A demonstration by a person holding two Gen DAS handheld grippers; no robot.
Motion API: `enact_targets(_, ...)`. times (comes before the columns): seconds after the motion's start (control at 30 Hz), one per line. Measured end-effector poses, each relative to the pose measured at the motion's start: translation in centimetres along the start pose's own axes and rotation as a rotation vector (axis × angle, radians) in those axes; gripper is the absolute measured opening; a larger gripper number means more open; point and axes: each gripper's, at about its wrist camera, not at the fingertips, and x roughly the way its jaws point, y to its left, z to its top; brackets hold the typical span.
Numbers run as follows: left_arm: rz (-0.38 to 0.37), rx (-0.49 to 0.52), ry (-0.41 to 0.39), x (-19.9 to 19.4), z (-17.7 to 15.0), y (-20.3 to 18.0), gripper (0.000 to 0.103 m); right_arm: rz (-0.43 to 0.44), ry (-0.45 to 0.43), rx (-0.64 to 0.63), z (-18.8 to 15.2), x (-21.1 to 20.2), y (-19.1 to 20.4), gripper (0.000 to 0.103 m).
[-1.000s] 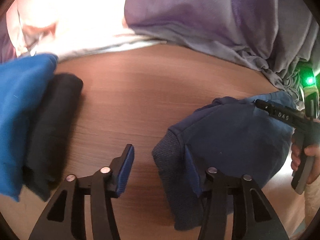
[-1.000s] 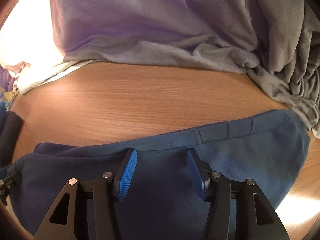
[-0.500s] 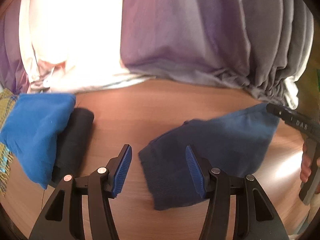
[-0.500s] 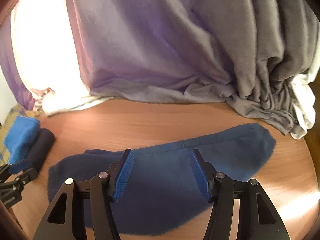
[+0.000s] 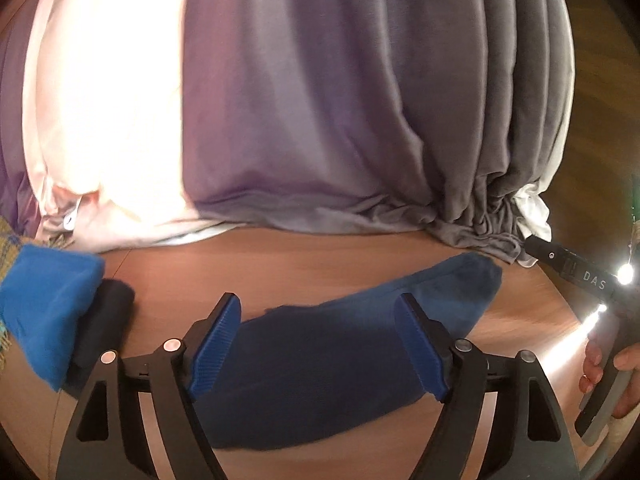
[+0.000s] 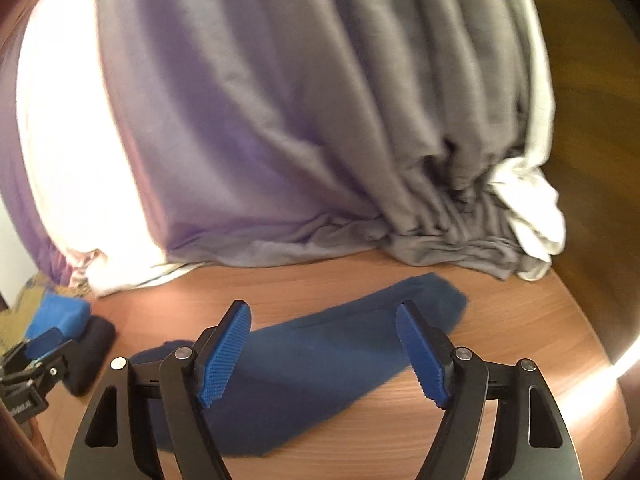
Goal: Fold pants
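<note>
Two grippers hang above the counter, both with fingers spread and nothing between the pads. The left gripper and the right gripper have each just been opening their jaws, and the cloth seen between their fingers lies below them on the wood, not in a pinch.

The pants are a dark blue, folded strip lying flat near the counter's near edge, about midway between its left and right ends. The long axis runs across the counter, slanting from the near left toward the far right, where the narrower end points at the bunched grey curtain along the far edge. The wider end lies nearer the left, short of a black roll and a bright blue folded cloth stacked at the left end.

By my reading, one fold has been laid down and let go, so the step in hand is the release. If another fold is wanted, the next move calls for both grippers to drop to one end of the strip, pinch its two corners, and carry that end over along the long axis, keeping the layers squared so the bundle does not skew.
</note>
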Motion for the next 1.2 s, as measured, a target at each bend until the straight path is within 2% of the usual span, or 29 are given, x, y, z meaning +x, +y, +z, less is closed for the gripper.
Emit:
enact_targets(0.13,-0.067,0.063,-0.022,1.0,1.1,-3.3,0.079,-0.040,0.015,0.040,0.9,0.7,-3.8,0.076)
enact_targets(0.3,-0.235,0.199,-0.019,4.8,3.5,-7.6,0.079,-0.072,0.036,0.070,1.4,1.9,-7.6,0.076)
enact_targets(0.47,-0.367,0.310,-0.009,9.5,6.0,-11.1,0.079,-0.092,0.032,0.076,1.8,3.3,-10.4,0.076)
enact_targets(0.6,-0.510,0.383,0.070,15.1,7.9,-13.9,0.078,-0.094,0.026,0.135,1.6,4.5,-12.2,0.075)
enact_targets(0.7,-0.596,0.431,0.134,18.8,8.4,-15.8,0.074,-0.098,0.028,0.184,1.2,5.7,-13.3,0.074)
enact_targets(0.8,-0.642,0.481,0.196,22.5,8.0,-17.6,0.068,-0.100,0.051,0.235,0.4,7.9,-14.4,0.066)
enact_targets(0.87,-0.657,0.507,0.230,24.5,7.4,-18.5,0.059,-0.096,0.065,0.269,-0.1,9.0,-15.0,0.064)
enact_targets(1.03,-0.689,0.542,0.304,28.6,5.9,-20.4,0.058,-0.072,0.112,0.359,-1.5,12.5,-16.3,0.055)
enact_targets(1.2,-0.725,0.593,0.362,31.5,4.7,-21.6,0.058,-0.071,0.146,0.381,-2.6,14.4,-16.8,0.055)
